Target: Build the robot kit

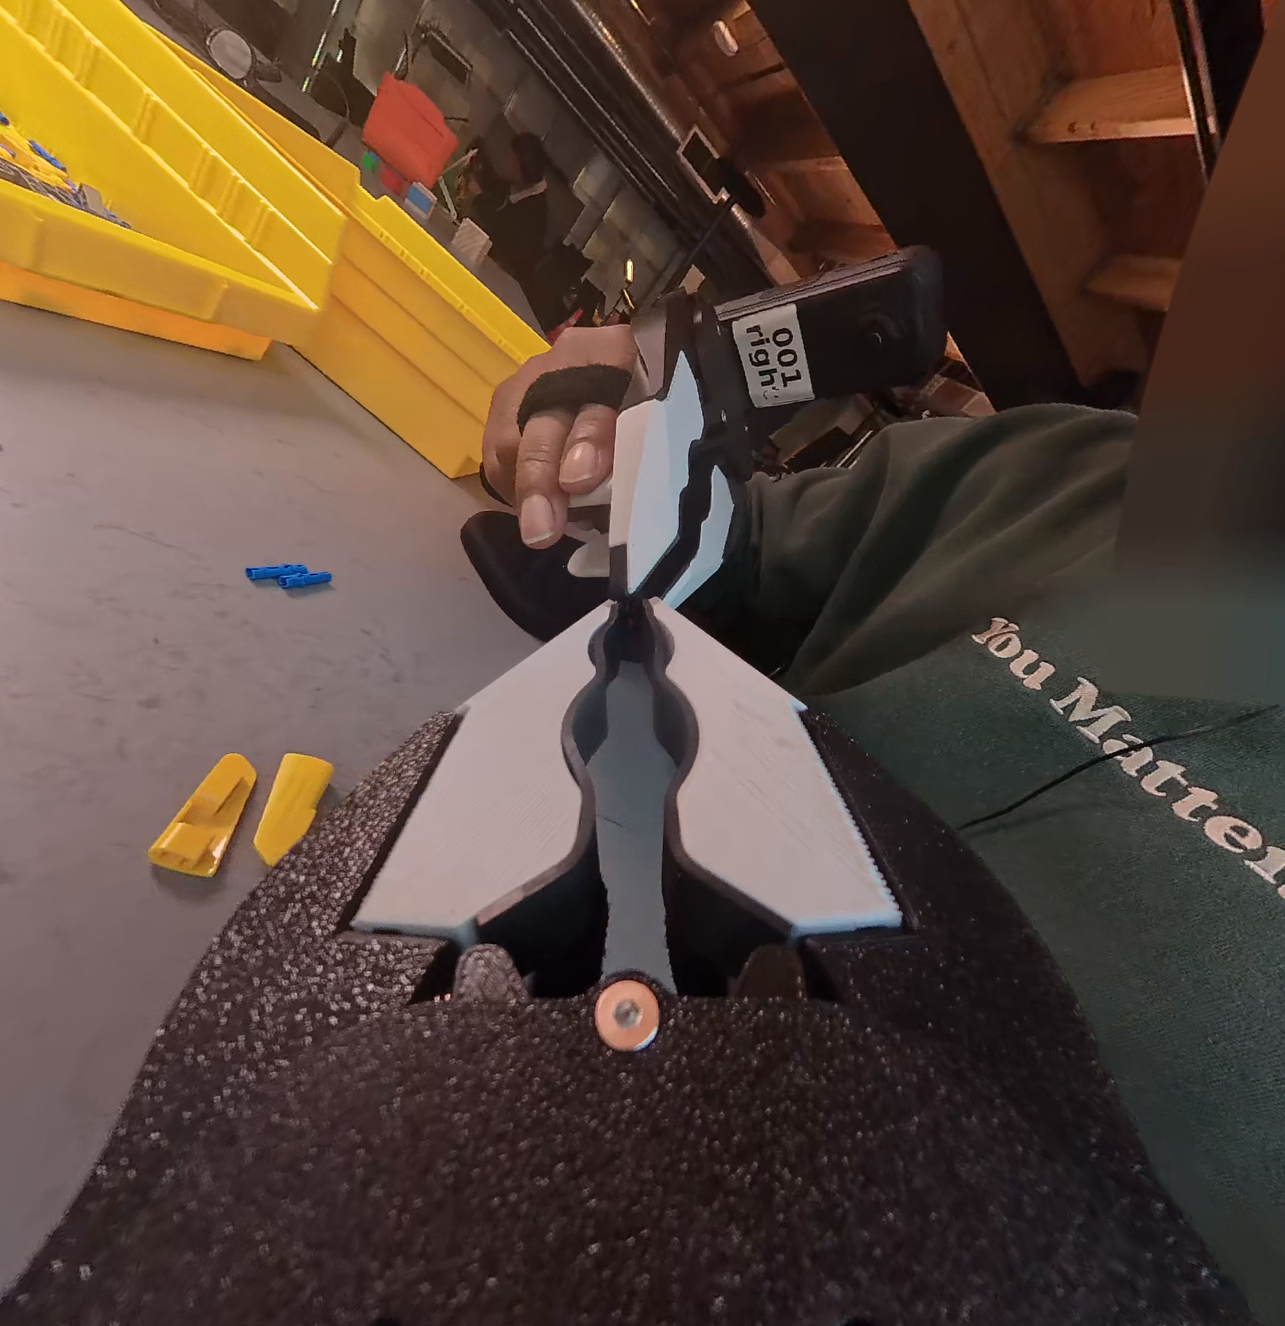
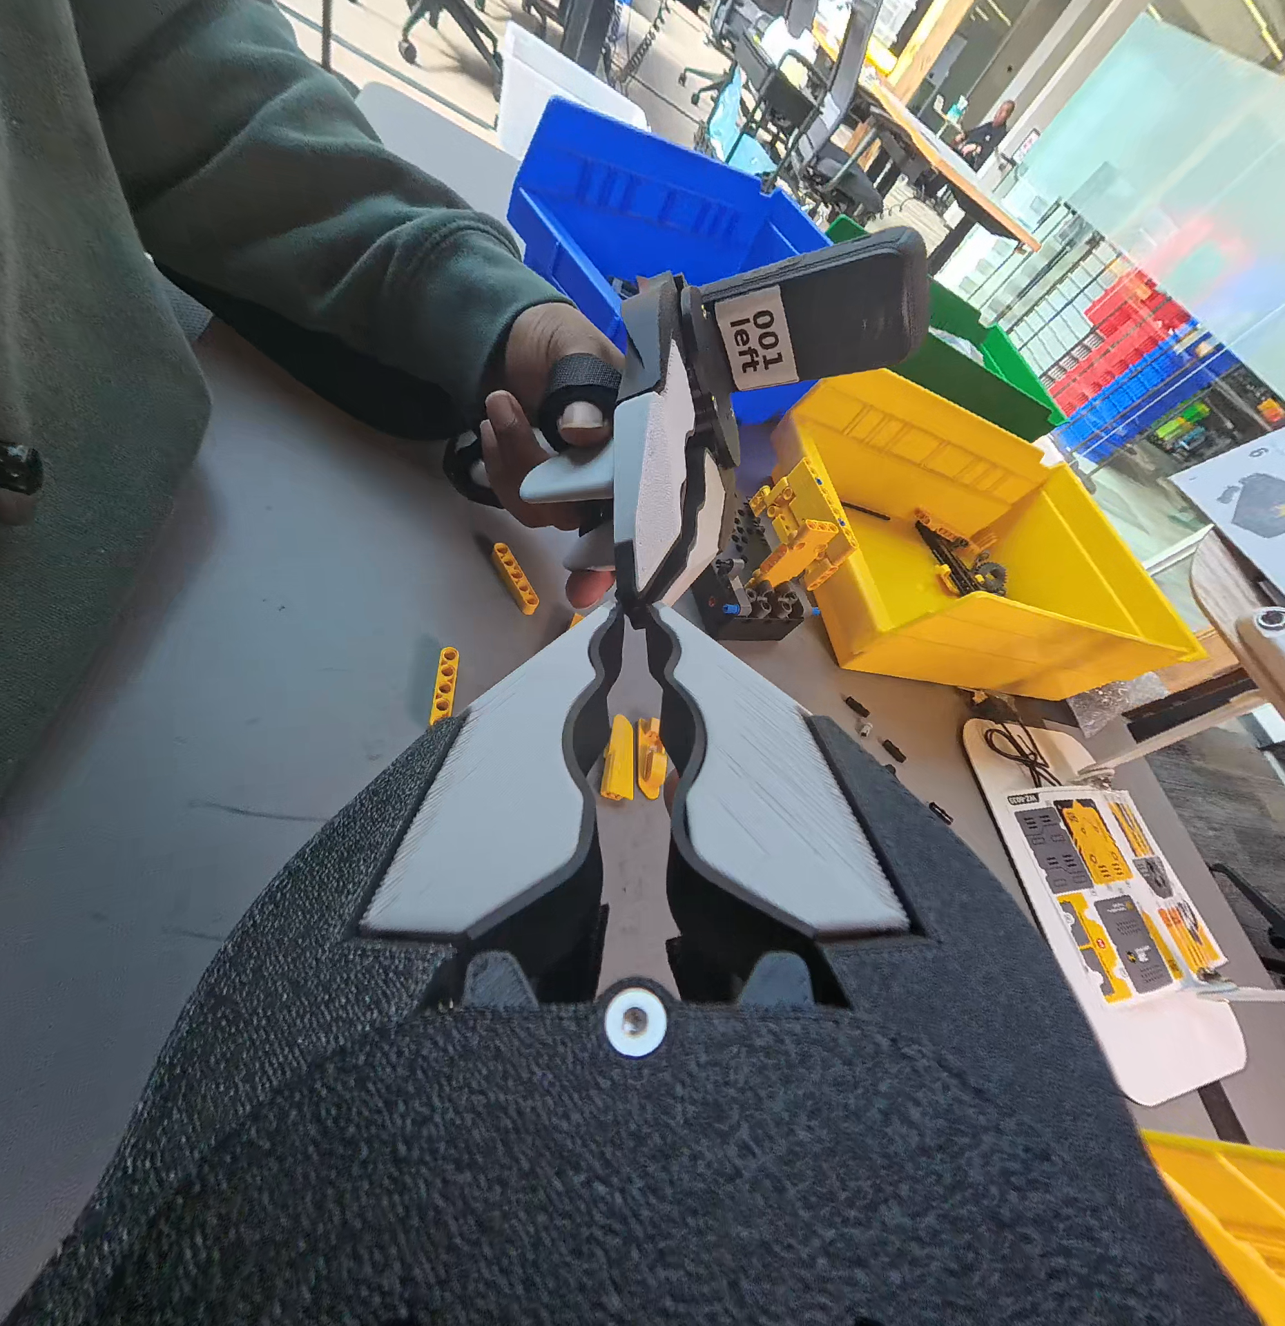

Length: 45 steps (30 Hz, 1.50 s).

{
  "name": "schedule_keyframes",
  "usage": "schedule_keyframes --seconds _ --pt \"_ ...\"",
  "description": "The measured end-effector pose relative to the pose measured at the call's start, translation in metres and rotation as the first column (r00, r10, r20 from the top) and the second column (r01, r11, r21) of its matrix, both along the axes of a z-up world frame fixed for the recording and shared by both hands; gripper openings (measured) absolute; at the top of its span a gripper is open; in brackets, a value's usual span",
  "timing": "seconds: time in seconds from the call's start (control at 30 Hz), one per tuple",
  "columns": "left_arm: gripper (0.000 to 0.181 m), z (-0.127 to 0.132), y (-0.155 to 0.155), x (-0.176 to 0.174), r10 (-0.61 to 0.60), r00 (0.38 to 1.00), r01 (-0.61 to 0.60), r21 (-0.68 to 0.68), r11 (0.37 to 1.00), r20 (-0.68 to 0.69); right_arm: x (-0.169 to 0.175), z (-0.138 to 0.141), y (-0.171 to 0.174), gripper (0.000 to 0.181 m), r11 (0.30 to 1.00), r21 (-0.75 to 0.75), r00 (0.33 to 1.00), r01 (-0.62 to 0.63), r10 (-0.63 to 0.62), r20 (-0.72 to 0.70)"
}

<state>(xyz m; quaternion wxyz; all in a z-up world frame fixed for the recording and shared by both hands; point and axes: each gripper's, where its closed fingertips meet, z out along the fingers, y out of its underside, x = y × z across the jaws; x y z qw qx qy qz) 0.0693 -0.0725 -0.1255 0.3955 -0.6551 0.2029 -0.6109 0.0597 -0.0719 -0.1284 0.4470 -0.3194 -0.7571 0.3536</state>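
Both my left tongs (image 1: 631, 621) and right tongs (image 2: 633, 613) pinch one small black pin (image 1: 629, 631) tip-to-tip at frame centre; misaligned pressure could eject it onto the tabletop (image 1: 194, 538).

L gripper (image 1: 631, 623) & R gripper (image 2: 633, 618) tip-to-tip above table, jaws pinched near-closed on small dark piece; hands on triggers.

A small black piece (image 1: 629, 635) sits pinched in the left gripper's (image 1: 631, 608) closed tips. The right gripper (image 2: 636, 610) clamps it too, above the grey table (image 1: 194, 502).
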Motion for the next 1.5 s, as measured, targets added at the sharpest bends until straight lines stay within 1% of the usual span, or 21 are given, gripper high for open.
schedule_keyframes --seconds 0.1,0.23,0.43,0.6,0.8,0.9,1.0,1.2,1.27,1.37,1.43,1.5 --pt "0.004 0.001 0.002 -0.001 0.004 1.0 -0.003 -0.023 1.0 0.022 -0.001 0.001 0.002 0.005 1.0 -0.02 1.0 0.013 -0.013 -0.003" --pt "0.007 0.004 0.004 -0.007 0.027 0.999 -0.027 -0.017 0.999 0.024 -0.001 0.003 0.006 0.004 0.997 -0.064 0.999 0.033 -0.035 -0.023" --pt "0.005 0.003 0.003 -0.004 0.019 1.0 -0.018 -0.015 1.0 0.013 -0.002 0.004 0.004 0.004 0.996 -0.081 0.998 0.036 -0.039 -0.041" --pt "0.003 0.003 0.001 -0.004 0.003 1.0 -0.003 -0.018 1.0 0.003 -0.002 0.003 0.003 0.004 0.997 -0.071 0.998 0.037 -0.041 -0.046" --pt "0.003 0.0 -0.003 -0.002 -0.039 0.999 0.039 -0.038 0.999 -0.006 0.001 -0.001 -0.002 0.004 1.0 -0.012 0.999 0.01 -0.01 -0.036" --pt "0.002 0.0 -0.004 -0.001 -0.051 0.999 0.051 -0.044 0.998 0.003 0.002 0.0 -0.004 0.005 1.0 -0.007 1.0 0.001 -0.001 -0.029" --pt "0.002 0.001 -0.004 -0.002 -0.049 0.999 0.05 -0.045 0.998 0.011 0.001 0.001 -0.005 0.007 0.999 -0.035 0.999 0.006 -0.007 -0.036" --pt "0.003 0.003 -0.006 -0.002 -0.062 0.998 0.063 -0.048 0.997 0.032 0.0 0.005 -0.006 0.004 0.998 -0.064 0.998 0.014 -0.018 -0.065" --pt "0.003 0.003 -0.006 -0.001 -0.068 0.997 0.07 -0.05 0.996 0.037 0.0 0.005 -0.007 0.004 0.998 -0.064 0.998 0.012 -0.015 -0.061" --pt "0.003 0.004 -0.006 -0.001 -0.074 0.995 0.078 -0.061 0.995 0.061 0.0 0.006 -0.007 0.003 0.994 -0.108 0.999 0.02 -0.025 -0.044" --pt "0.003 0.002 -0.004 -0.002 -0.057 0.998 0.059 -0.052 0.997 0.04 0.0 0.004 -0.004 0.003 0.989 -0.144 0.999 0.036 -0.04 -0.03" --pt "0.004 -0.004 0.001 -0.006 -0.001 0.999 0.0 -0.009 1.0 -0.05 0.002 0.0 0.004 0.003 0.98 -0.188 0.998 0.065 -0.068 -0.009"
